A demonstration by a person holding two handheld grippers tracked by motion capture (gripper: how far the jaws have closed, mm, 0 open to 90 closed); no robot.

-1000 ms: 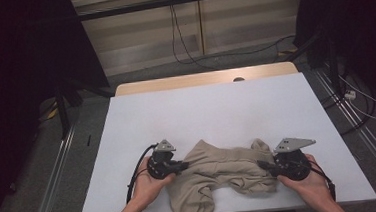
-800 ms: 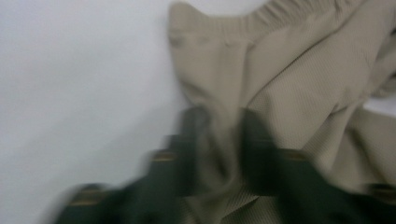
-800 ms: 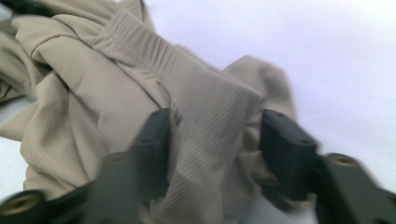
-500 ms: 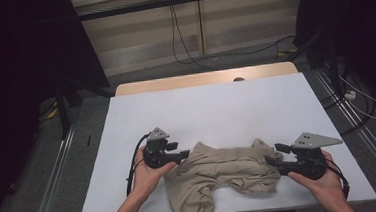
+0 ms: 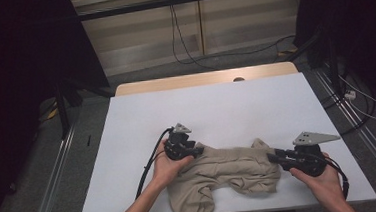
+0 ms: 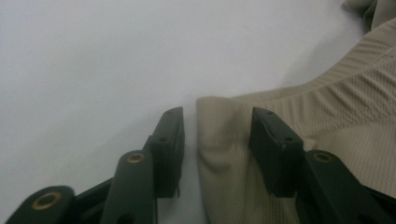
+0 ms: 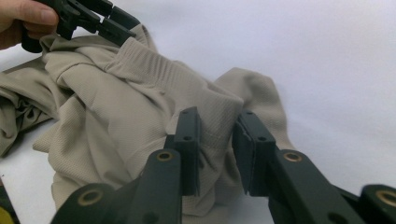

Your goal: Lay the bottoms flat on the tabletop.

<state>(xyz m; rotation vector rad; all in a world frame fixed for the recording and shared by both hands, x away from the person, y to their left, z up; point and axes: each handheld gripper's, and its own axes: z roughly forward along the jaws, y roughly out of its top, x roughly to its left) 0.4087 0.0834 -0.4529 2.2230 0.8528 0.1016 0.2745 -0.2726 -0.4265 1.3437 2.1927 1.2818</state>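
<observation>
A beige knit garment [image 5: 230, 170] lies crumpled near the front edge of the white table [image 5: 226, 103]. My left gripper [image 5: 198, 150] is at its left waistband corner. In the left gripper view that gripper [image 6: 217, 126] stands open, and the garment's [image 6: 327, 102] corner rises between the jaws and leans on one pad. My right gripper [image 5: 273, 156] is at the garment's right end. In the right gripper view it [image 7: 217, 126] is shut on a bunched fold of the ribbed waistband [image 7: 140, 60]. The left gripper [image 7: 109, 25] shows farther off, at the top left.
A wooden strip [image 5: 204, 80] runs along the table's far edge. Metal rails [image 5: 55, 165] flank the table on the floor, and cables [image 5: 192, 50] lie behind it. The table's far half is bare white surface.
The two grippers have moved apart: the left one up and slightly right, the right one farther right. The garment's top edge is stretched wider between them.
</observation>
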